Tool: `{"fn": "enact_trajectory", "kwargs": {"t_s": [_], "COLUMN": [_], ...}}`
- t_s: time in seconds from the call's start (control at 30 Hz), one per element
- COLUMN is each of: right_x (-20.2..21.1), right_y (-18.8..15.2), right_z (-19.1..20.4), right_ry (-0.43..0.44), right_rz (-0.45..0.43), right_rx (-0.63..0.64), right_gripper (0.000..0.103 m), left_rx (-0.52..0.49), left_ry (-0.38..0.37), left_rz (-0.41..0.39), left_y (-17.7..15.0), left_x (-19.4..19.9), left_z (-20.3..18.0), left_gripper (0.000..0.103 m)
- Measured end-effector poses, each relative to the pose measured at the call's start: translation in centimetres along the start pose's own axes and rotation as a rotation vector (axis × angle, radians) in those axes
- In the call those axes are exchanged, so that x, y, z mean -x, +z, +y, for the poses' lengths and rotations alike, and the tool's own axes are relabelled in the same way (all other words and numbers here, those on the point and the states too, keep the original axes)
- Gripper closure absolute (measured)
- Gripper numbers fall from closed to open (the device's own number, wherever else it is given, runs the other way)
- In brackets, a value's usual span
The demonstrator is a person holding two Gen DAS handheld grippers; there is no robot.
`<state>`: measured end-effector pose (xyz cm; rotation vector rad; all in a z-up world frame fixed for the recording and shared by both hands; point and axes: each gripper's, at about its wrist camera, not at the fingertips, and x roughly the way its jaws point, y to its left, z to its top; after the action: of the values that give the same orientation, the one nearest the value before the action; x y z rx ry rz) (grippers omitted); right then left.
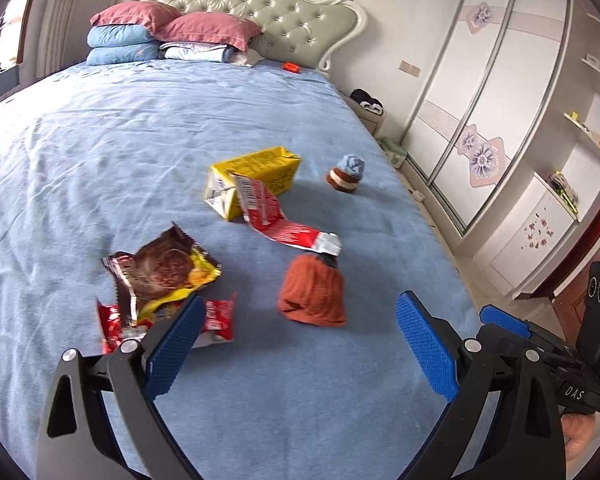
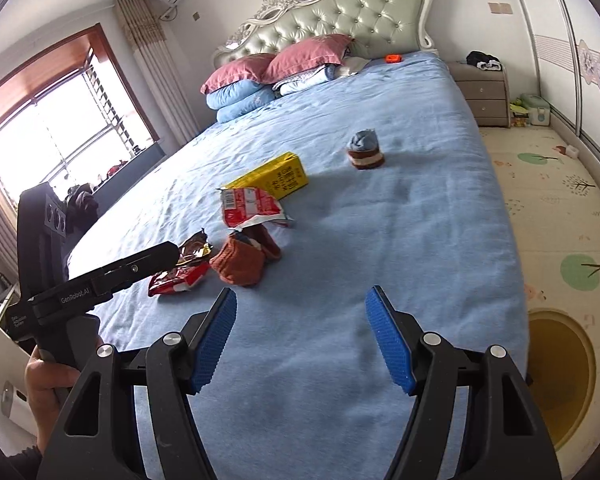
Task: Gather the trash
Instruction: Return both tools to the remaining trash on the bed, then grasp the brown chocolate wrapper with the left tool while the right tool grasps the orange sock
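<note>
Wrinkled blue bedding (image 1: 148, 152) is covering a wide bed with a tufted, pale green headboard (image 1: 260, 8) framed in carved white scrollwork, and the yellow carton (image 1: 256, 180) is lying on its side near the middle of the cover. Leaning against the carton's near end, a glossy red-and-white wrapper (image 1: 276, 220) is trailing toward a rolled orange knit sock (image 1: 312, 296) just nearer the camera. Left of the carton and nearer, a crinkled brown foil packet (image 1: 160, 272) is overlapping a small red packet (image 1: 216, 320). Right of the carton, a little apart, a rolled bundle of blue and brown knit (image 1: 346, 174) is sitting upright. Stacked pink and blue pillows (image 1: 152, 32) are piling up far behind the carton at the headboard. The left gripper (image 1: 300, 340) is hovering with its textured blue pads spread wide and gripping nothing, one pad overlapping the red packet in view. The right gripper (image 2: 302, 340) is likewise gaping wide and empty over bare bedding, nearer than the carton, with a yellow round bin (image 2: 560, 376) standing on the patterned floor mat (image 2: 548, 200) off the bed's edge.
</note>
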<state>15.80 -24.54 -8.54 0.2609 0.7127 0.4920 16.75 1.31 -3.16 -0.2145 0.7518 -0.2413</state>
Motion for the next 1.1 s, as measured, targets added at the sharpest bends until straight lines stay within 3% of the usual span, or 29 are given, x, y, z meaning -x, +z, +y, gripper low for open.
{"fn": "enact_trajectory", "kwargs": {"t_s": [0.43, 0.83, 0.97, 1.07, 1.1], "right_x": [-7.3, -13.1, -14.4, -14.3, -14.2], "right_y": [1.4, 3.0, 2.6, 2.4, 2.3], "right_z": [4.6, 4.2, 3.9, 4.2, 4.4], "right_ry": [0.034, 0.028, 0.042, 0.051, 0.059], "right_rz": [0.101, 0.203, 0.220, 0.217, 0.217], "right_rx": [0.029, -0.053, -0.061, -0.028, -0.020], "right_gripper": [0.037, 0.037, 0.048, 0.063, 0.063], "left_rx": [0.116, 0.201, 0.169, 0.157, 0.147], "left_ry": [0.052, -0.019, -0.013, 0.013, 0.028], "left_rz": [0.028, 0.145, 0.133, 0.117, 0.117], "left_y": [1.1, 2.1, 2.0, 1.8, 1.9], "left_x": [-0.8, -6.4, -6.7, -6.6, -6.6], "left_z": [8.6, 12.0, 11.7, 11.6, 11.6], "left_gripper": [0.007, 0.007, 0.008, 0.023, 0.035]}}
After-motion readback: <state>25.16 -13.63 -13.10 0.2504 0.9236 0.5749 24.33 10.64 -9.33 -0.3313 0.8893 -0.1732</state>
